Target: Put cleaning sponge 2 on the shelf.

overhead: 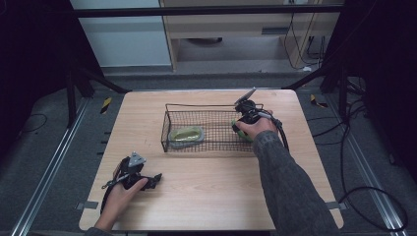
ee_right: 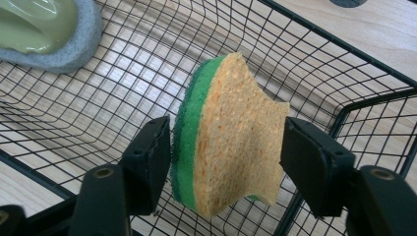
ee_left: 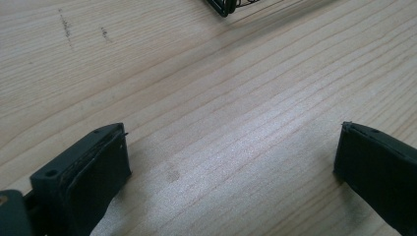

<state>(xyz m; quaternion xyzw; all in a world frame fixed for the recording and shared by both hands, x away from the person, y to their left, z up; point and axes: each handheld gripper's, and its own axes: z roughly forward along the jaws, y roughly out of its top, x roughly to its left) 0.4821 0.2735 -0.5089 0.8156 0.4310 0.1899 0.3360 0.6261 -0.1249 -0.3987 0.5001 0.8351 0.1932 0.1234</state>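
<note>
Sponge (ee_right: 231, 142), yellow with a green scouring side, stands on edge between the jaws of my right gripper (ee_right: 226, 152); the left pad touches the green face, the right pad sits at the yellow edge, and whether they still press I cannot tell. Below and around it lies the black wire basket (overhead: 167, 129), with a grey-rimmed green dish (overhead: 186, 135) farther along inside. My left gripper (ee_left: 231, 162) rests wide open, nothing between its jaws, over the bare wooden table (overhead: 221, 177), well apart from the basket.
</note>
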